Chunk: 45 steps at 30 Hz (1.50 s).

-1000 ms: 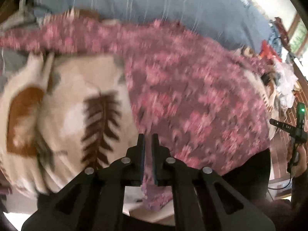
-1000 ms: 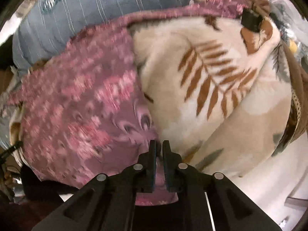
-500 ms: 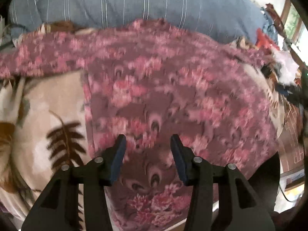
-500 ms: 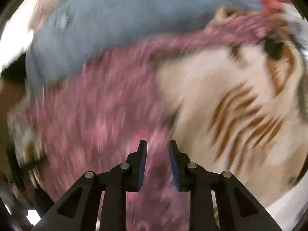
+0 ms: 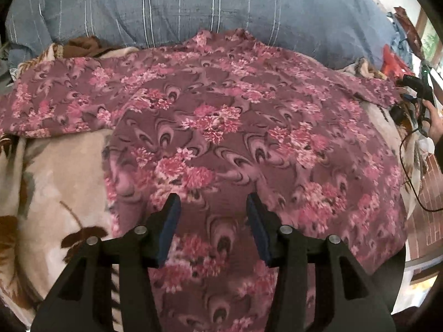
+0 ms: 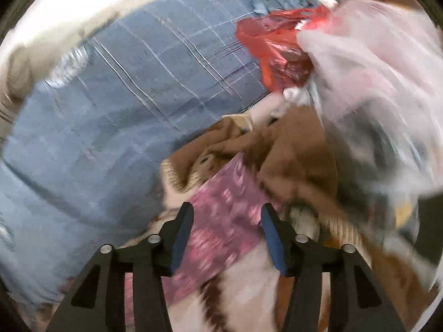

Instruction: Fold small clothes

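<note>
Left gripper [image 5: 213,210]: black two-finger tool with blue pads, jaws spread wide, grasping nothing. It hovers over the near hem area of a mauve top printed with pink flower clusters and swirls [image 5: 221,127]. The top lies spread flat, front down or up cannot be told, neckline at the far side, one sleeve stretched out to the left and the other to the right. Beneath it, a cream fleece blanket with brown fern-leaf print [image 5: 55,177], bare on the near left. Beyond the neckline, a blue-grey quilt with thin pale stripes [image 5: 177,2] fills the far side. At the far right edge, a hand [image 5: 434,123] holding a black device with a cable, beside a red-brick surface [image 5: 429,179].

Right gripper [image 6: 227,221]: same build, jaws likewise released and wide apart, nothing between the pads. View blurred by motion. A strip of the same mauve floral fabric [image 6: 221,213] lies just ahead of and between the fingers, on the cream blanket [image 6: 249,290]. Rumpled tan-brown cloth [image 6: 290,149] sits just beyond it. Far left, the blue-grey quilt [image 6: 110,105]. Far right, a crumpled red plastic bag [image 6: 277,44] touching a translucent white plastic bag [image 6: 373,55].
</note>
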{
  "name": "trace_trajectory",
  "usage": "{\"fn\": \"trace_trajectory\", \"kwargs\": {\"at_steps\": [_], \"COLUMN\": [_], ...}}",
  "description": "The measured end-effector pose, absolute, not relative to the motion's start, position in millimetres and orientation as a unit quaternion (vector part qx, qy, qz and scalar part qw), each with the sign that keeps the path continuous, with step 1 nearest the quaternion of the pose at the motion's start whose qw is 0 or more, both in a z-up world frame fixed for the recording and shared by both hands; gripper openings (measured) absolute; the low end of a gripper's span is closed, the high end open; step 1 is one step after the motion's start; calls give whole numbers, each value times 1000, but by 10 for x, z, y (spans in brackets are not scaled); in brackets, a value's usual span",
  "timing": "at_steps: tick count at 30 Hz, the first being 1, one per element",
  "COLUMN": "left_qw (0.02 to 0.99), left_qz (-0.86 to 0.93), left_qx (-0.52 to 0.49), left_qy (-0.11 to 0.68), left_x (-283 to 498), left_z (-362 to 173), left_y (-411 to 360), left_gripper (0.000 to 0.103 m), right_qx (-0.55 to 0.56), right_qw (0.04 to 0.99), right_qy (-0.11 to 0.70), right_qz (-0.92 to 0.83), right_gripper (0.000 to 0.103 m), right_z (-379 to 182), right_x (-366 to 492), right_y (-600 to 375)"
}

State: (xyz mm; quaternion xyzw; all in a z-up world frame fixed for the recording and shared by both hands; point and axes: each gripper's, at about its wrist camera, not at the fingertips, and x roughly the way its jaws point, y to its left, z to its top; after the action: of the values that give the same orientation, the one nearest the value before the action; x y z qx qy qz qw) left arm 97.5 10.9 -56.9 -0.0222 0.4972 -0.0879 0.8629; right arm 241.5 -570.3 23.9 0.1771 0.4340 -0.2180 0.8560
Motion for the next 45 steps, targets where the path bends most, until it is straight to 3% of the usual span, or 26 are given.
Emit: {"fn": "trace_trajectory", "kwargs": {"at_steps": [6, 7, 8, 10, 17, 23, 30, 45], "left_qw": [858, 858, 859, 862, 891, 898, 901, 889], "left_qz": [-87, -89, -92, -101, -113, -107, -88, -48], "left_qx": [-18, -18, -19, -22, -16, -51, -103, -206], "left_qy": [506, 505, 504, 496, 439, 423, 411, 406], "left_x": [1099, 1115, 1136, 1191, 1503, 1869, 2004, 2068], "left_z": [-630, -620, -609, -564, -330, -308, -415, -434], "left_y": [74, 71, 71, 78, 176, 453, 853, 1680], "left_gripper": [48, 48, 48, 48, 52, 54, 54, 54], "right_qx": [71, 57, 52, 77, 103, 143, 200, 170], "right_qw": [844, 840, 840, 841, 875, 883, 867, 803], "right_qy": [475, 482, 485, 493, 446, 441, 455, 529], "right_qz": [-239, -240, -238, -210, -156, -79, 25, 216], "right_gripper": [54, 41, 5, 3, 3, 3, 3, 3], "right_z": [-98, -128, -137, -130, 276, 397, 218, -511], "right_x": [2663, 2686, 2706, 2693, 2475, 2283, 2342, 2407], "right_y": [-5795, -5785, -5784, -5820, -5471, -4610, -3258, -269]}}
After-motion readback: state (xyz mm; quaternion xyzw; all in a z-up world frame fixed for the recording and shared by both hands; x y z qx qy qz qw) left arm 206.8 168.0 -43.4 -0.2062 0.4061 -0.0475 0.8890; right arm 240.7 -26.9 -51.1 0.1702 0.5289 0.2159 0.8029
